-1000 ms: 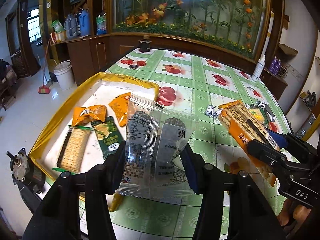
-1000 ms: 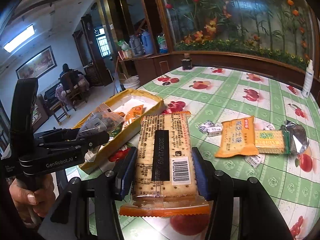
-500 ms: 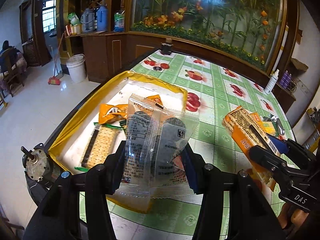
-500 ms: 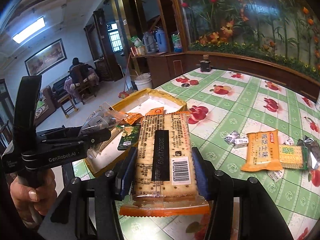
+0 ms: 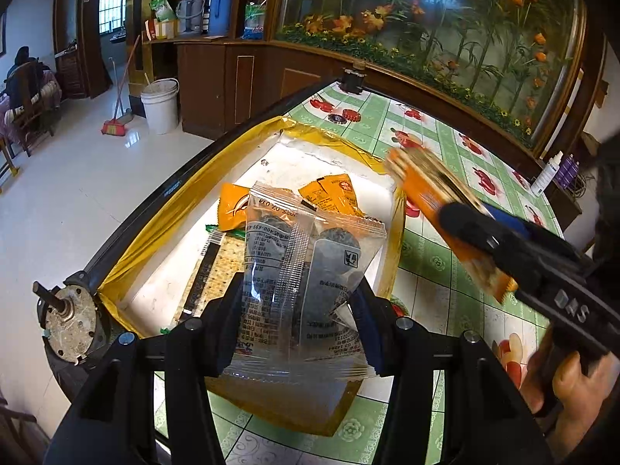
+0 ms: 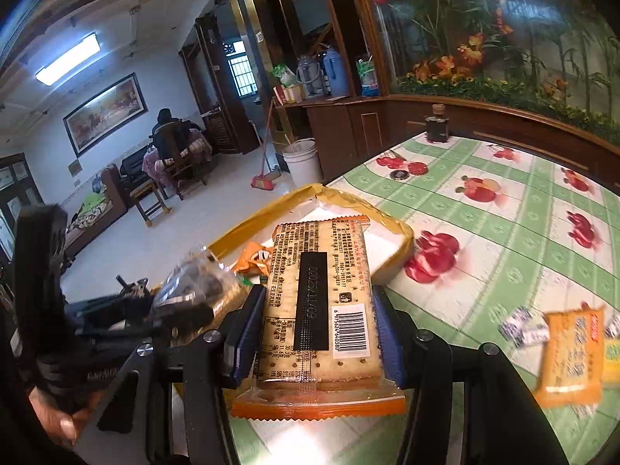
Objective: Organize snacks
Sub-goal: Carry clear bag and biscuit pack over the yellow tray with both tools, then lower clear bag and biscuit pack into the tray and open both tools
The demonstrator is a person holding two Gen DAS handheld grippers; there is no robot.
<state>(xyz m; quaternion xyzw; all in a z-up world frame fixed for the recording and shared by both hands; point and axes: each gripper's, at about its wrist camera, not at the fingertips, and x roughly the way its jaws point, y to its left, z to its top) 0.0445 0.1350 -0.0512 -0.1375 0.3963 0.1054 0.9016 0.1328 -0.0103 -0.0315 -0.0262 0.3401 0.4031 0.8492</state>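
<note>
My left gripper [image 5: 296,294] is shut on a clear packet of dark round cookies [image 5: 306,271], held upright over the near end of the yellow-rimmed white tray [image 5: 162,209]. Orange snack packets [image 5: 333,193] and a cracker pack [image 5: 211,267] lie in that tray. My right gripper [image 6: 316,321] is shut on an orange-edged cracker pack [image 6: 317,294] with a barcode, held over the tray's near right side [image 6: 403,236]. In the left wrist view the cracker pack [image 5: 438,209] comes in from the right, blurred.
The green checked tablecloth with fruit prints [image 6: 503,232] carries an orange packet [image 6: 573,352] and small wrapped candies [image 6: 523,325] at the right. A small motor [image 5: 69,321] sits at the table's left edge. A dark bottle [image 6: 436,126] stands at the far edge.
Both grippers have carried their packets leftward over the tray. The tray now fills more of both views, and the loose snacks on the cloth have slid to the right edge.
</note>
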